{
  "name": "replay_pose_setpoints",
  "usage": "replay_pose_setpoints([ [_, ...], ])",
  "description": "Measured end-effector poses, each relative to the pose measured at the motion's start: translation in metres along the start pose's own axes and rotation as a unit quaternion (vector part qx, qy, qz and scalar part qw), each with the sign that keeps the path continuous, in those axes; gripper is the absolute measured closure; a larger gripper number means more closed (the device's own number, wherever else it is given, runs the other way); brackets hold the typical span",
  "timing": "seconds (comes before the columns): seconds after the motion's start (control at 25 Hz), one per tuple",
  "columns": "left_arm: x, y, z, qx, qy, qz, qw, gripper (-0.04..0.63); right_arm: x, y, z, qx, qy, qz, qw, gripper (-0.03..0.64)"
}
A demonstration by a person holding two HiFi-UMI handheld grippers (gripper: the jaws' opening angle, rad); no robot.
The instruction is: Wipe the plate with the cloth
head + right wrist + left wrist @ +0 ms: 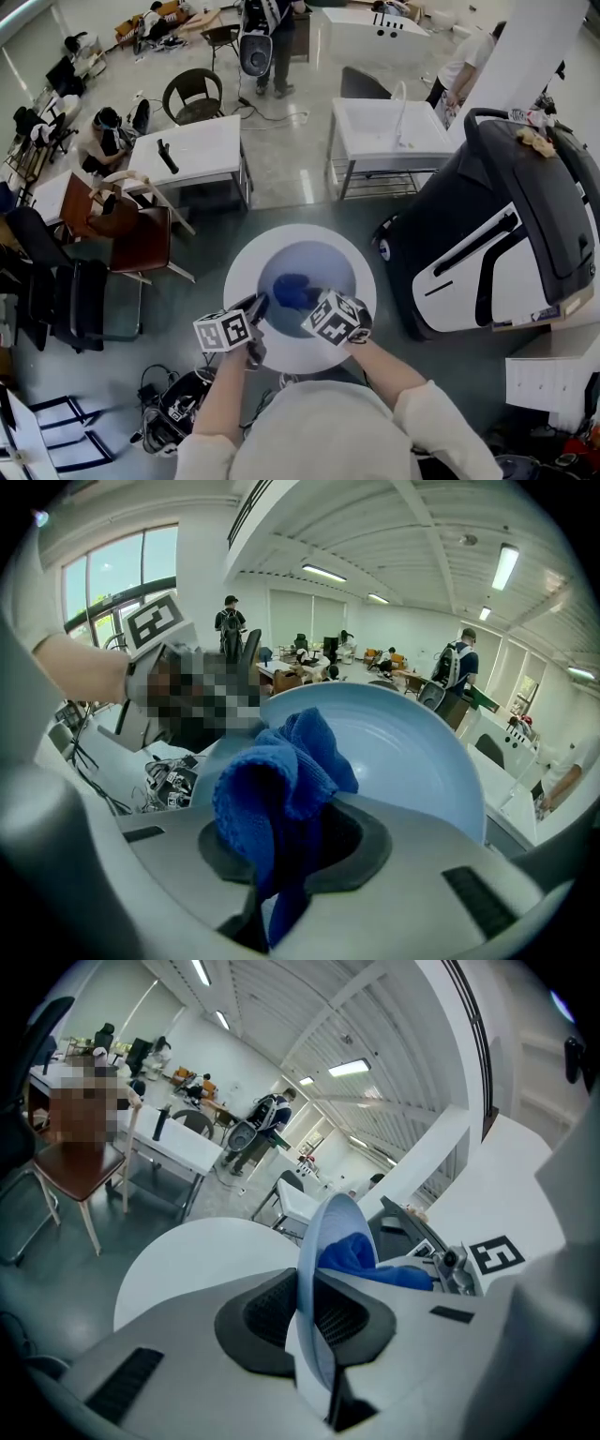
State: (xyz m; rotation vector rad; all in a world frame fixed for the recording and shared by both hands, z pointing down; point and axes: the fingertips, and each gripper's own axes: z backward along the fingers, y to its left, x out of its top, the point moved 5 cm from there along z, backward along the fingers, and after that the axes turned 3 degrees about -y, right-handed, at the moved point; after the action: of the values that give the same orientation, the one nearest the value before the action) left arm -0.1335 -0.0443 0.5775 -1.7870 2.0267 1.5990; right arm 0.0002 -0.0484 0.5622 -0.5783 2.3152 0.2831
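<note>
Pinching the plate [328, 255] rim in my left tongs [314, 1309], cloth [277, 771] in my right tongs [281, 850], I may rub it loose.

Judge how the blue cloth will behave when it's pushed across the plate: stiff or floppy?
Probably floppy: the cloth bunches and folds past the right gripper, and a tail droops between the jaws. Its knitted pile looks soft, so it should drag and conform rather than skate on the smooth plate.

Deep blue cloth [277, 782], pale blue plate [412, 752], white round table [246, 272].
</note>
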Motion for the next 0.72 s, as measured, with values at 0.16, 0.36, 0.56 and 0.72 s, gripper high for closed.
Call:
replay_pose_setpoints([
  [0.16, 0.003, 0.005, -0.002, 0.000, -0.008, 0.015, 0.9998, 0.548, -0.024, 0.008, 0.002, 0.014, 0.027, 0.005, 1.000, 0.523],
  [0.36, 0.000, 0.009, -0.001, 0.002, -0.006, 0.026, 0.9996, 0.548, -0.048, -0.004, 0.012, 0.000, 0.051, -0.009, 0.999, 0.523],
  [0.56, -0.008, 0.016, 0.000, 0.004, -0.005, 0.049, 0.9988, 0.548, -0.055, -0.024, 0.021, -0.030, 0.048, -0.025, 0.998, 0.523],
  [0.72, -0.014, 0.022, 0.001, 0.008, -0.008, 0.075, 0.9971, 0.548, -0.051, -0.030, 0.021, -0.037, 0.031, -0.036, 0.998, 0.523],
])
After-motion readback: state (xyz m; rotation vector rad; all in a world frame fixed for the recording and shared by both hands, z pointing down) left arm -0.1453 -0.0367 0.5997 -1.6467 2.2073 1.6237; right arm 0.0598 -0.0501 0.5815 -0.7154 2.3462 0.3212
